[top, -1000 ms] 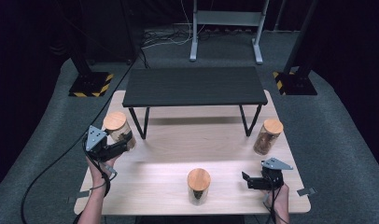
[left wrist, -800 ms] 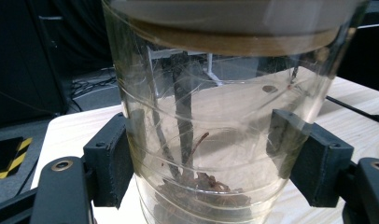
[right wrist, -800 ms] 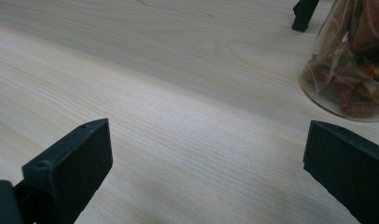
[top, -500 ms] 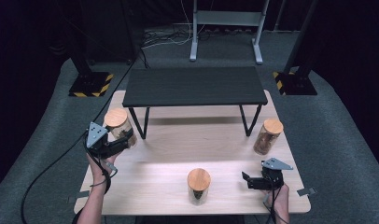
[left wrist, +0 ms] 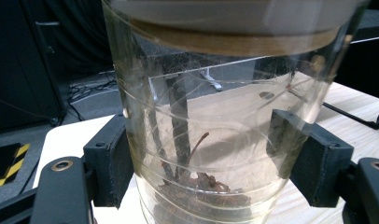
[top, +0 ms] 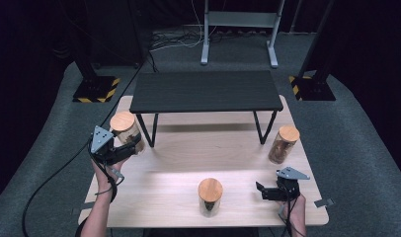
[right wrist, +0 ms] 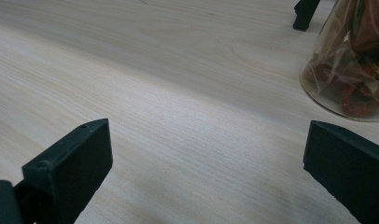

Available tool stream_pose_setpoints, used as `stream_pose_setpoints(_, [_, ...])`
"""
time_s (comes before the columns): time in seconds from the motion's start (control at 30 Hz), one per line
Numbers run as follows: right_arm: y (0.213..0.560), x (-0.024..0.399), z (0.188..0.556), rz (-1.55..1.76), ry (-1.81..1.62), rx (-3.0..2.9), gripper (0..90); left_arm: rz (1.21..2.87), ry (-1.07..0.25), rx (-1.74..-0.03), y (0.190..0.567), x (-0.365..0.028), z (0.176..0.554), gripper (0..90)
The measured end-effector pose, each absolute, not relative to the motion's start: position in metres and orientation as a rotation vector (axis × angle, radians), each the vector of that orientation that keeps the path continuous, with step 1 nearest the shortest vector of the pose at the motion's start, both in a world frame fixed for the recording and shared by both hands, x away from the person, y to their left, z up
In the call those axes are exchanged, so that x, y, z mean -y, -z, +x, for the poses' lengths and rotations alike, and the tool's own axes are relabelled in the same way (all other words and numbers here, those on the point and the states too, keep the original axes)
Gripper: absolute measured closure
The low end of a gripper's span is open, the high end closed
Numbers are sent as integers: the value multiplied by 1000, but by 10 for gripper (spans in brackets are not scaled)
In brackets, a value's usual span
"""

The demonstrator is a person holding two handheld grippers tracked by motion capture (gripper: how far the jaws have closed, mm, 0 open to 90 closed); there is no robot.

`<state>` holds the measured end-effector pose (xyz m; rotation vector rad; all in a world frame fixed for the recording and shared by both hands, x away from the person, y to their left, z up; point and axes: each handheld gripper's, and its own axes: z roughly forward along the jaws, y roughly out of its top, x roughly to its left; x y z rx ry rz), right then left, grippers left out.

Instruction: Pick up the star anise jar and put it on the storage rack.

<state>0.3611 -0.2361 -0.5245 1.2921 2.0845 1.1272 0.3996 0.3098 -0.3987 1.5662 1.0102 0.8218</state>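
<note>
While holding dried bits, left jar (left wrist: 225,116) sits between left gripper (left wrist: 215,158) jaws.

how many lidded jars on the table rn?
3. Left jar sits between the left gripper jaws; middle jar stands near the front edge; right jar stands by the black shelf leg. None appear hidden.
</note>
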Motion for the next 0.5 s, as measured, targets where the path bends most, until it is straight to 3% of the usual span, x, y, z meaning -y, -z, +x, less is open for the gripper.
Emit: stream_pose_setpoints(0.5, [524, 236, 361, 1293, -1129, -2084, 5, 1557, -814, -993, 384, -308, 404, 245])
